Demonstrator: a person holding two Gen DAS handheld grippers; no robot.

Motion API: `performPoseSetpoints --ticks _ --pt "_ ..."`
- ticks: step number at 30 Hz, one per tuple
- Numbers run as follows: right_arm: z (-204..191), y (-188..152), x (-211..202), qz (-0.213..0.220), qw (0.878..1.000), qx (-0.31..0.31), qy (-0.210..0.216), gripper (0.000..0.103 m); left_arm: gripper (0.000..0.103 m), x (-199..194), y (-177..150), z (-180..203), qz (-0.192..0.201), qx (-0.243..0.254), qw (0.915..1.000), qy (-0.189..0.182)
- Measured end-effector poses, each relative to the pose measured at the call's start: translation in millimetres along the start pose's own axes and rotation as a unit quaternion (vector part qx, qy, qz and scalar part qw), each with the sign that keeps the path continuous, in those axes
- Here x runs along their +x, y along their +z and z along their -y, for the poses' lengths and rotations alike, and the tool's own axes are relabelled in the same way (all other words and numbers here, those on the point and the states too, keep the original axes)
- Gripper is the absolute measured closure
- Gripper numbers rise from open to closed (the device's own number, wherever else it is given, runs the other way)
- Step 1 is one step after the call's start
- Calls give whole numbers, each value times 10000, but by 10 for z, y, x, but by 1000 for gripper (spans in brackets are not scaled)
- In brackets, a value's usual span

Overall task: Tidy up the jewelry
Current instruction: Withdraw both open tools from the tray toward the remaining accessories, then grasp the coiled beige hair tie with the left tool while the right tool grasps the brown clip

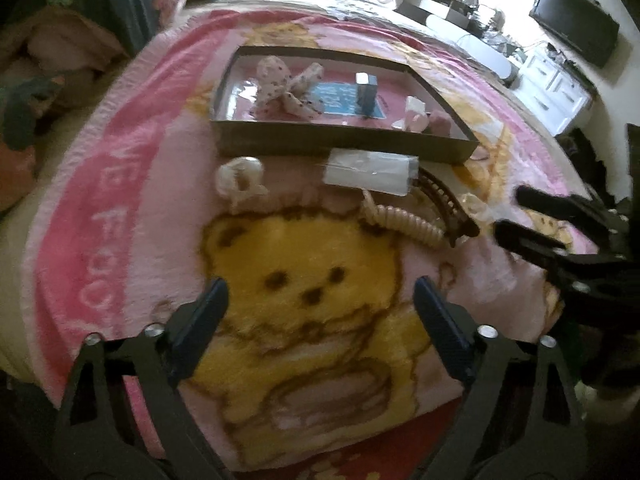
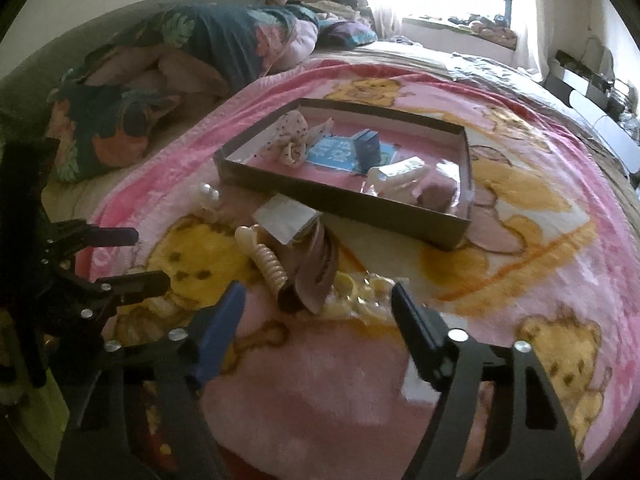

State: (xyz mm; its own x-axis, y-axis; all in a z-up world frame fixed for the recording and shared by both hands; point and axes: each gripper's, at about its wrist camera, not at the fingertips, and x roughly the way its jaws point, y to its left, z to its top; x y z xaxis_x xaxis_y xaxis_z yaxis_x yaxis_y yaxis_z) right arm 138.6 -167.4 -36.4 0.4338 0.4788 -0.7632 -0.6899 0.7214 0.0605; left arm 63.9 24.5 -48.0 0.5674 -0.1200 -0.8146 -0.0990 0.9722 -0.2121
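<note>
Both the left tongs (image 1: 320, 304) and right tongs (image 2: 318, 306) gape wide, empty; just ahead of the right tongs lies the brown hair clip (image 2: 316, 276), beside the cream spiral clip (image 2: 272, 266); probably light, stiff, slippery; pinch its spine.

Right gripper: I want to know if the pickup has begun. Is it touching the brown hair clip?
Apart. In the right wrist view the right gripper is open, and pink blanket shows between both fingertips and the brown hair clip.

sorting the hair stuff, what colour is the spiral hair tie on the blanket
Cream, a pale pearly beige; the spiral hair tie shows best in the left wrist view.
</note>
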Motion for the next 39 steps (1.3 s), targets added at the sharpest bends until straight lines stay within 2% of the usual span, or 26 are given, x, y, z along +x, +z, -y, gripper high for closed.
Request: performPoseSetpoints --ticks 1,5,16,21,23,26,30,34,39 --pt "16 24 68 -57 10000 21 30 43 29 23 8 2 -27 -17 10000 -37" --pt "108 88 253 -226 9990 288 272 50 45 163 69 19 -168 -78 9996 -221" --pt "251 203 573 -509 9940 687 681 56 52 444 270 60 -370 -310 9968 -643" --pt "357 225 662 -602 9888 886 1040 71 57 520 310 58 -435 -375 9956 -738" --pt "380 231 631 -539 9892 884 1039 75 58 549 338 59 -450 -407 9951 -787" --pt "422 254 544 -403 9909 840 966 92 65 585 381 65 -461 -435 9942 -872" --pt "514 234 465 -323 9938 805 695 91 78 651 452 96 -478 -526 9917 -1070" --pt "597 202 404 -253 9942 871 587 91 90 699 517 140 -453 -521 9917 -1082" --pt "607 161 268 -107 9962 785 373 91 98 701 568 162 -386 -432 9933 -999"
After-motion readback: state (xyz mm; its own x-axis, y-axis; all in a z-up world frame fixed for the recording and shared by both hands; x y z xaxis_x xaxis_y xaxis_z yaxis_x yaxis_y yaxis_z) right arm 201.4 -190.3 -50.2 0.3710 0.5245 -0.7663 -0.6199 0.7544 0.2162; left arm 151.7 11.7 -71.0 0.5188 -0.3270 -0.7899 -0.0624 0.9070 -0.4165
